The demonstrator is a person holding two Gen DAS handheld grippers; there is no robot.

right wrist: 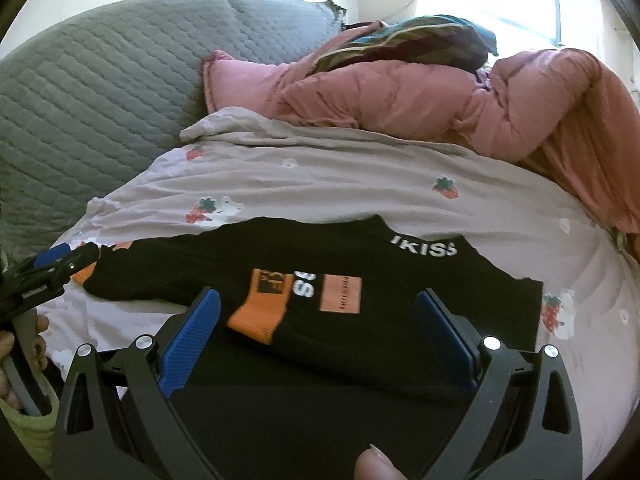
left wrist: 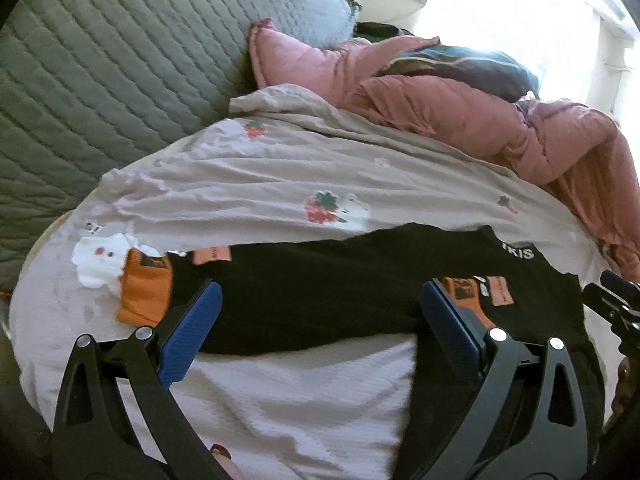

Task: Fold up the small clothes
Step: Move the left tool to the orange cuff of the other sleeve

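Observation:
A black long-sleeved top with "IKISS" in white on its collar lies flat on the strawberry-print sheet. One sleeve runs out to the left and ends in an orange cuff. The other sleeve lies folded across the chest, with its orange cuff next to an orange patch. My left gripper is open, hovering over the outstretched sleeve with nothing between its blue pads. My right gripper is open above the chest and also holds nothing. Each gripper shows at the edge of the other's view.
A grey quilted headboard rises at the back left. A crumpled pink duvet with a dark striped cushion on it lies at the back right. A hand holds the left gripper's handle.

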